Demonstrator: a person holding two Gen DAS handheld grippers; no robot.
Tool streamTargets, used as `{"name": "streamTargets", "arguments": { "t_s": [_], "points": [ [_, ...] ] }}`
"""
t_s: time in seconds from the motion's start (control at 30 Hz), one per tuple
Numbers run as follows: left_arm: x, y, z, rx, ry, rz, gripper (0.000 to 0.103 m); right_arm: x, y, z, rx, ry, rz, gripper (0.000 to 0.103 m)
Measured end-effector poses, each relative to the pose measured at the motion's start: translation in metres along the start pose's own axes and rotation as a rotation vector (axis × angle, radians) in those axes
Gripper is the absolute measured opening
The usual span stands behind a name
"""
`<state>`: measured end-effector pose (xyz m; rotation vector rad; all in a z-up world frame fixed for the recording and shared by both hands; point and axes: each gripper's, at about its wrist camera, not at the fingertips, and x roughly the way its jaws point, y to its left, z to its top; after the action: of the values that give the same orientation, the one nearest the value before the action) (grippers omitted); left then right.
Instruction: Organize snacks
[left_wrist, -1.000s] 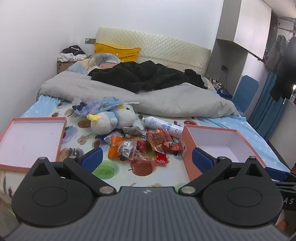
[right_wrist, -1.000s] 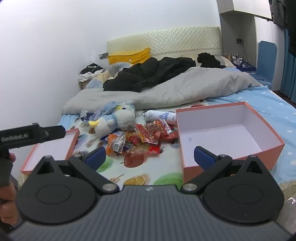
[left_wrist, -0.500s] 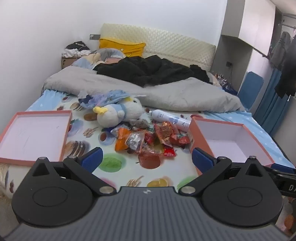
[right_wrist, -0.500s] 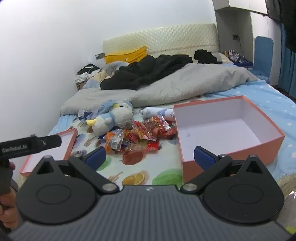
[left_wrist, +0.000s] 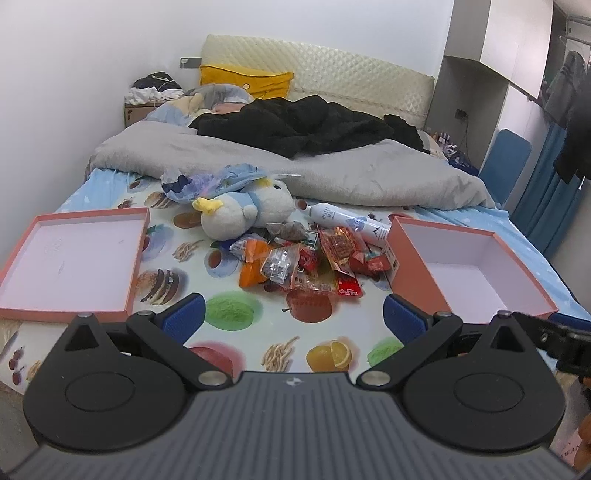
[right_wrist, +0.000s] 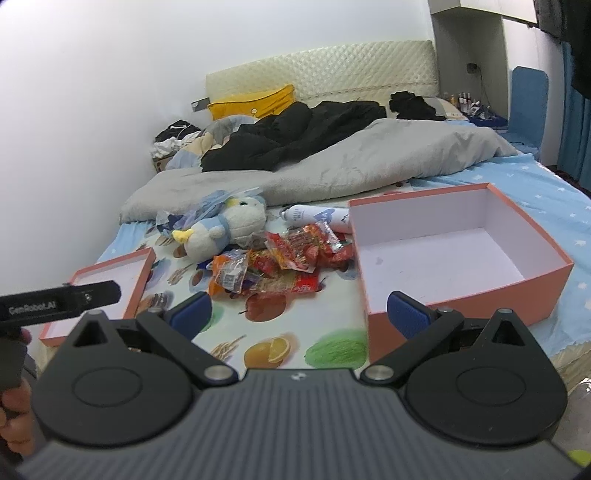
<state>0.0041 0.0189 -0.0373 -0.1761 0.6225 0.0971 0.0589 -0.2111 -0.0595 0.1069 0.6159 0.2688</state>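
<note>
Snacks (left_wrist: 306, 258) sit in one loose heap mid-bed, on the fruit-print sheet (left_wrist: 229, 314), w/ a plush (left_wrist: 243, 212) touching the pile's far-left edge and a white bottle (left_wrist: 347, 221) lying along its far-right edge. Box (right_wrist: 454, 254) sits just right of the heap, open side up and empty, near wall facing the pile, so it reads as the drop target; short carry from heap to box. Lid (left_wrist: 70, 258) lies upturned well left of the pile, also empty, prob. parked out of the way or a 2nd sorting spot; can't tell which.

Left gripper (left_wrist: 291, 317) hangs back over the sheet's near edge, blue pads spread wide, nothing between them. Right gripper (right_wrist: 299, 317) same: spread wide, empty, aimed between pile and box. Neither touches a snack. Left tool's body also shows at the far left of the right view, w/ a hand (right_wrist: 14, 413) on its grip.

Judgement: sorting not begun, all packets still on the sheet. Wide spread suits the next reach, since wrappers are flat, crinkly and overlapping; approx. the nearest ones, orange (left_wrist: 251, 264) and clear (left_wrist: 280, 264), look easiest to pinch first. Risk: a pinch drags neighbours along, or nips the sheet under a flat packet.
</note>
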Motion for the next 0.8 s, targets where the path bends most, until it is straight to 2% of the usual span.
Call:
{"name": "streamTargets", "arguments": {
  "t_s": [0.5, 0.8],
  "points": [
    [-0.001, 0.008, -0.005, -0.006, -0.005, 0.014, 0.103, 0.009, 0.01, -0.011, -0.017, 0.054, 0.011, 0.103],
    [-0.004, 0.005, -0.009, -0.006, -0.018, 0.011, 0.103, 0.008, 0.01, -0.016, -0.007, 0.052, 0.026, 0.103]
  ]
}}
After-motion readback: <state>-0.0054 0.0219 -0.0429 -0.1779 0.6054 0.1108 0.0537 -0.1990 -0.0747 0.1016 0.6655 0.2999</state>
